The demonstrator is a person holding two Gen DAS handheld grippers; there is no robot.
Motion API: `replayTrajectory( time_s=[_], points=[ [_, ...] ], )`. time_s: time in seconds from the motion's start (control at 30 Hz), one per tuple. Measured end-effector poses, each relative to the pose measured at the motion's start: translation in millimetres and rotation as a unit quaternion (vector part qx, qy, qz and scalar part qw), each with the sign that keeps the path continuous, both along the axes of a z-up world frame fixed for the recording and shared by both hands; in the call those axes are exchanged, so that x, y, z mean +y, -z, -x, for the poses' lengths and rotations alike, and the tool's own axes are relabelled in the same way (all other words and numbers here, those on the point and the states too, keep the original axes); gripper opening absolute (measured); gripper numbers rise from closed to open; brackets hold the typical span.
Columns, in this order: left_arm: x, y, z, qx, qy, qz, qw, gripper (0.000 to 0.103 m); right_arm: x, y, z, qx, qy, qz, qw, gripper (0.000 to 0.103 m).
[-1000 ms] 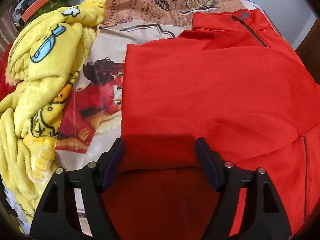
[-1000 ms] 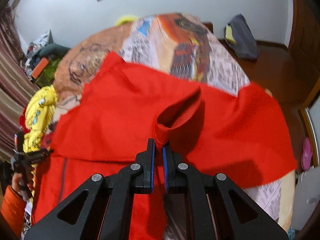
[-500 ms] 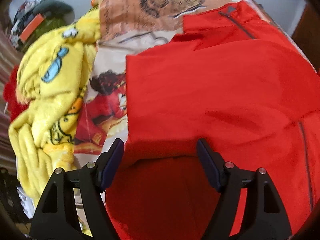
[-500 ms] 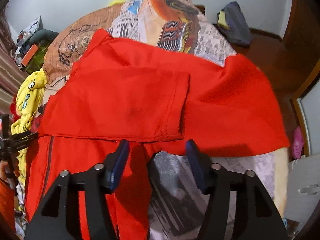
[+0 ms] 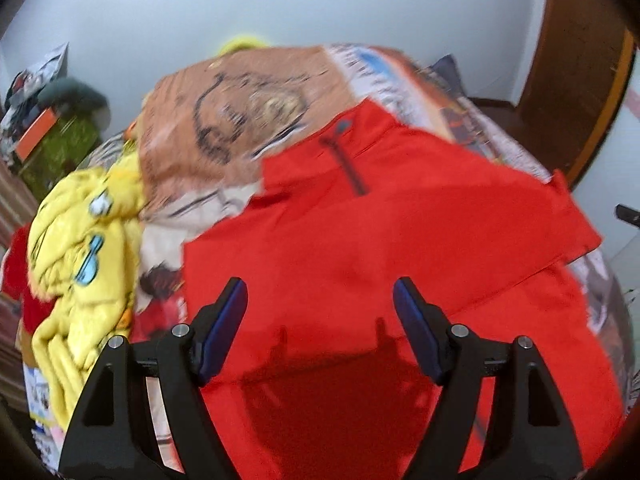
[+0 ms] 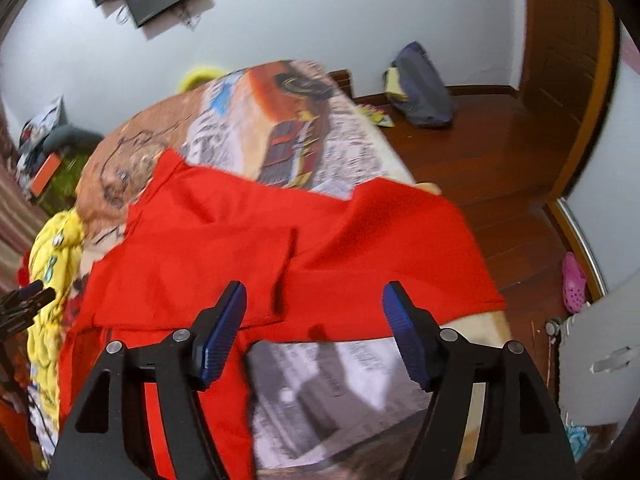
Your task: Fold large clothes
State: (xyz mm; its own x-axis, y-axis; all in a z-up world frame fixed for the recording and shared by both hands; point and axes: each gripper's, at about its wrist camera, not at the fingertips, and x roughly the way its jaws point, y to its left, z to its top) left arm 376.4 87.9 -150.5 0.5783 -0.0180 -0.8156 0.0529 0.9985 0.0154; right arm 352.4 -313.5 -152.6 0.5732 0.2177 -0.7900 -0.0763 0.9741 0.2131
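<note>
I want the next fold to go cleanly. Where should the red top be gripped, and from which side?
Probably the unfolded sleeve draped at the bed's right edge: pinch its hem, coming from the right. The left sleeve already lies folded flat across the red top.

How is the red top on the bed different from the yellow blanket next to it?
The red top is plain apart from a dark zipper; the yellow blanket has blue cartoon shapes on it. The red top lies spread fairly flat; the yellow blanket sits in a crumpled heap. Both rest on the printed bedspread.
</note>
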Motion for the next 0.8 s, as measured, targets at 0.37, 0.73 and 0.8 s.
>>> replayTrajectory(
  time_s=[0.37,0.73,0.8],
  points=[
    [-62,19,-25,0.009,0.053,0.032,0.998,0.076,-74,87,-27,0.116,0.117,-0.092,0.982,0.069],
    [-68,40,-30,0.033,0.049,0.038,0.9975,0.076,-80,97,-50,0.084,0.144,-0.112,0.98,0.069],
    [-68,41,-29,0.033,0.047,0.033,0.9978,0.076,-81,96,-54,0.076,0.15,-0.109,0.98,0.064]
  ],
)
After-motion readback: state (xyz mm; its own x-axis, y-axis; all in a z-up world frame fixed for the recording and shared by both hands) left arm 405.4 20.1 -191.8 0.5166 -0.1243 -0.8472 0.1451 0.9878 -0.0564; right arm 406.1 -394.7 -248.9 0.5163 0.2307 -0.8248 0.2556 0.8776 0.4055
